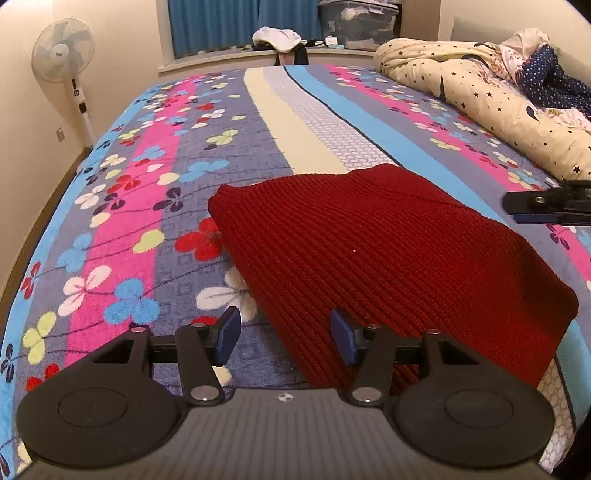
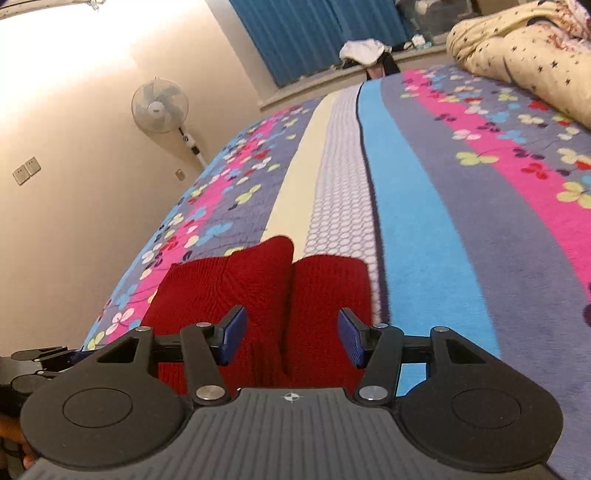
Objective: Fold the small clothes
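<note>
A dark red ribbed knit garment (image 1: 388, 251) lies flat on the flowered bedspread (image 1: 147, 206). My left gripper (image 1: 286, 336) is open and empty, just above the garment's near left edge. In the right wrist view the same garment (image 2: 258, 295) shows a raised fold with a crease down its middle. My right gripper (image 2: 291, 338) is open and empty, its jaws standing either side of that fold close above the cloth. The right gripper also shows at the right edge of the left wrist view (image 1: 546, 206).
A rolled star-patterned quilt (image 1: 480, 96) lies along the right side of the bed. A standing fan (image 1: 62, 51) is by the left wall. Clothes (image 1: 277, 38) and a plastic box (image 1: 358, 22) sit on the window ledge beyond the bed.
</note>
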Tool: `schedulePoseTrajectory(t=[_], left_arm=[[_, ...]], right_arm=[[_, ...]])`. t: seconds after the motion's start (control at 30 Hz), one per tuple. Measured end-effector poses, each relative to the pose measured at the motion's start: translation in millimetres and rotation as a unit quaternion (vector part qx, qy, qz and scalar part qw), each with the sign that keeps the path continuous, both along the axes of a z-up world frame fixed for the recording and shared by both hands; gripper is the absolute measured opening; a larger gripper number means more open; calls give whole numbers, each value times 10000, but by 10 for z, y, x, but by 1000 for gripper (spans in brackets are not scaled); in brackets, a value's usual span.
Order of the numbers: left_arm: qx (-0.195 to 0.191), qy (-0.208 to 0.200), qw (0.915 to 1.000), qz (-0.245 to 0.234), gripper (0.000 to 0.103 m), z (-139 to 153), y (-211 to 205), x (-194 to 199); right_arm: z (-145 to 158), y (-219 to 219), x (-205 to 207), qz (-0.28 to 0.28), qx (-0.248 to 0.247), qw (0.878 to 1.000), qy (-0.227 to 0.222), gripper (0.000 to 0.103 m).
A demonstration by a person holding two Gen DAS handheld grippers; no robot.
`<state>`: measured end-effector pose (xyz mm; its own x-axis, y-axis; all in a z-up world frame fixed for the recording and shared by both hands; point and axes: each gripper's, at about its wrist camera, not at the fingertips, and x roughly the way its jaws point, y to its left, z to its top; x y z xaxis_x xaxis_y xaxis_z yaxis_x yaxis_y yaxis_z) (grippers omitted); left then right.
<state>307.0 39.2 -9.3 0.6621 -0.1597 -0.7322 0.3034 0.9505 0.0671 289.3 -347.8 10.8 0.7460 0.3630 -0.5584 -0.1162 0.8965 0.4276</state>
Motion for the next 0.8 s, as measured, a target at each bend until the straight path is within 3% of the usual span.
schedulePoseTrajectory(t=[0.13, 0.4, 0.47, 0.5, 0.63, 0.8], left_arm=[[-15, 12, 10000, 13, 61, 2, 9, 5], [-54, 21, 10000, 24, 62, -5, 18, 21], [-86, -5, 10000, 51, 63, 3, 27, 35], [-116, -29, 9999, 85, 63, 11, 35, 43], [-287, -160, 9991, 265, 63, 61, 77, 75], [-739, -548, 9957, -46, 63, 224, 31, -22]], right_arm=[[-110, 128, 208, 107, 137, 9996, 222, 63], [-291, 234, 498, 184, 422, 9980, 433, 64], [-288, 246, 501, 187, 376, 9985, 349, 54], [-291, 267, 501, 270, 377, 9985, 302, 38], [-205, 314, 424, 362, 105, 9993, -6, 15], [59, 96, 122, 218, 261, 9983, -473, 8]])
